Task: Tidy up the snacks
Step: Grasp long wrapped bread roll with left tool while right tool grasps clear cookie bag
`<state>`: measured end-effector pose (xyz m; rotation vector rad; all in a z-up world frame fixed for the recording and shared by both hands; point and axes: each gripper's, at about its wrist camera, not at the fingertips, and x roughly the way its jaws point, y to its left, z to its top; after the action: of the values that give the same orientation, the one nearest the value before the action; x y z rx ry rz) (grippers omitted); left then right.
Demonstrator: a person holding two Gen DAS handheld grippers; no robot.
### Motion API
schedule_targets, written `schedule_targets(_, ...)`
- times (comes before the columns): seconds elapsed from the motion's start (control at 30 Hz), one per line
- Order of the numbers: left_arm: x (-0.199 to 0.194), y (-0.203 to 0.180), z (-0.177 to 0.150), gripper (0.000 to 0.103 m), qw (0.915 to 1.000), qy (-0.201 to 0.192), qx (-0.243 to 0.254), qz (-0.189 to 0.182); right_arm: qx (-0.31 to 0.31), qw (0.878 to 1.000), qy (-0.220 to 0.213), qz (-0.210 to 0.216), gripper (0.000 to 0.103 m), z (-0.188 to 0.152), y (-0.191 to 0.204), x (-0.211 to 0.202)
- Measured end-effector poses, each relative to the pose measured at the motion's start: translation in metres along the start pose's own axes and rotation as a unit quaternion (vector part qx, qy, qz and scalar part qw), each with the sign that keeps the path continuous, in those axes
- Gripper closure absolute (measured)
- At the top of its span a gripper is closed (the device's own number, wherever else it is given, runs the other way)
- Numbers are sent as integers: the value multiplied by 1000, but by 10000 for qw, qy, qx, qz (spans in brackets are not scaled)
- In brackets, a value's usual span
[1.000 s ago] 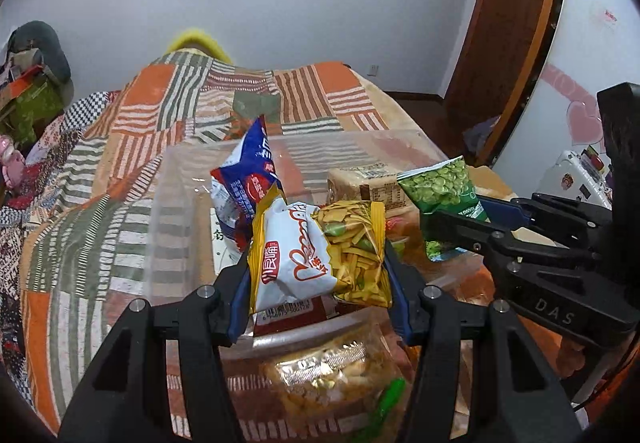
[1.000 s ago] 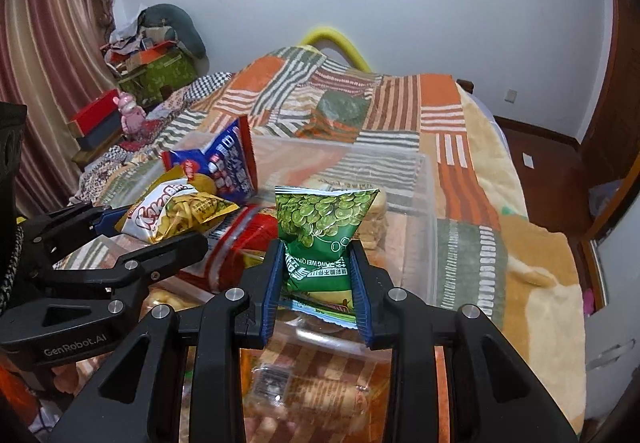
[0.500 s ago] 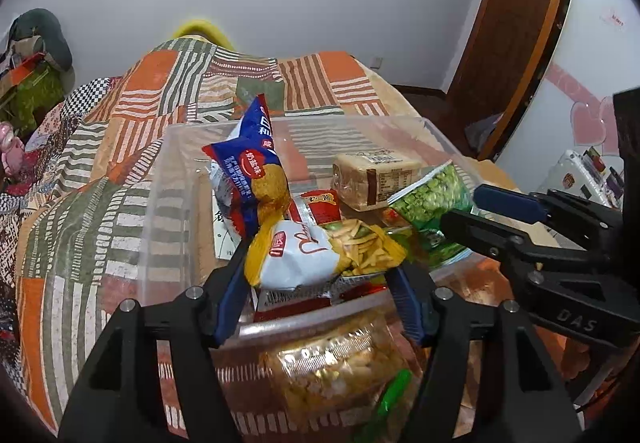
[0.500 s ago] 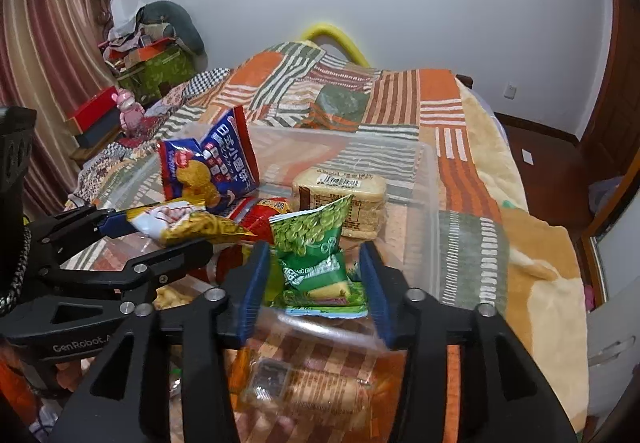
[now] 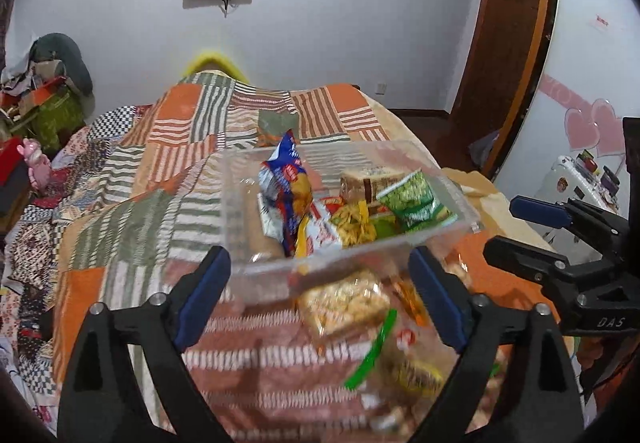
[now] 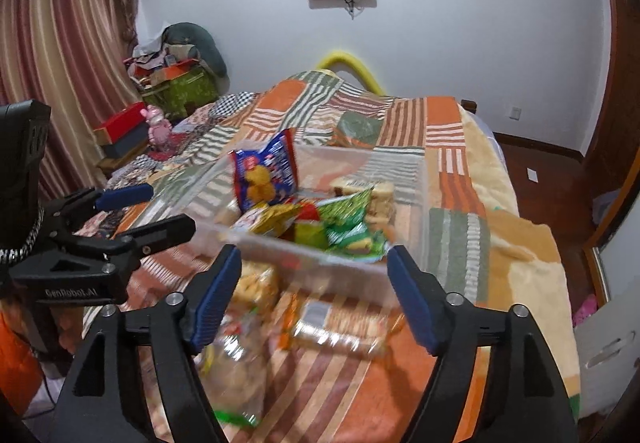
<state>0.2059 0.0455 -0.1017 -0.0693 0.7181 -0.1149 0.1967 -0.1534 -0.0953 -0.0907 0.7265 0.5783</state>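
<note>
Left gripper [image 5: 318,295]: jaws opening, spread wide, nothing between the pads. Right gripper [image 6: 314,293]: jaws likewise opening, empty.

Nearest, directly below and ahead of both sets of fingers, loose snacks lie on the striped bedspread [image 5: 168,171]. A clear pack of pale biscuits [image 5: 344,303] sits just ahead of the left gripper, toward its right finger, with a green-edged packet [image 5: 374,353] nearer still. A long wrapped biscuit pack [image 6: 340,327] lies between the right gripper's fingers, its long axis running across them, left to right.

Beyond these stands the clear plastic bin [image 5: 460,199], its near wall just past the fingertips of both grippers. Inside it: a yellow chip bag [image 5: 352,223], a green pea bag [image 5: 416,199], a blue bag [image 5: 286,187] standing upright toward the far left, and a tan biscuit block [image 5: 370,179] at the back.

Judgement: the coming move is a short reach down and forward to the loose packs; each gripper has one about equally close.

The left view shows the right gripper off to its right side; the right view shows the left gripper off to its left, plus the long wrapped pack more clearly. Near packs are blurred in both.
</note>
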Motion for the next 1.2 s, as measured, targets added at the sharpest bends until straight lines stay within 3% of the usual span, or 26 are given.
schedule_targets(0.23,-19,6,-41,6,9992,372,-23,133,26,9992,332,209,26,-29,18,7)
schedule_targets(0.5,-28,20,-94,6,9964,765,-166,322,97,9938,1014,454,26,-59,35,52)
schedule_targets(0.57,-35,23,-105,6,9961,800,-188,311,123,9928,1104,453,32,-66,38,58)
schedule_targets(0.63,-39,26,-113,6,9957,854,-188,288,118,9914,1168,577,51,-69,40,58)
schedule_targets(0.7,-43,28,-121,6,9955,867,-164,331,53,9916,1162,573,57,-71,44,57)
schedule_targets(0.97,-34,28,-146,6,9919,1220,-59,355,-116,9931,1022,568,64,-83,51,30)
schedule_targets(1.2,-2,20,-128,6,9908,1263,-110,470,-7,9937,964,568,65,-96,45,14)
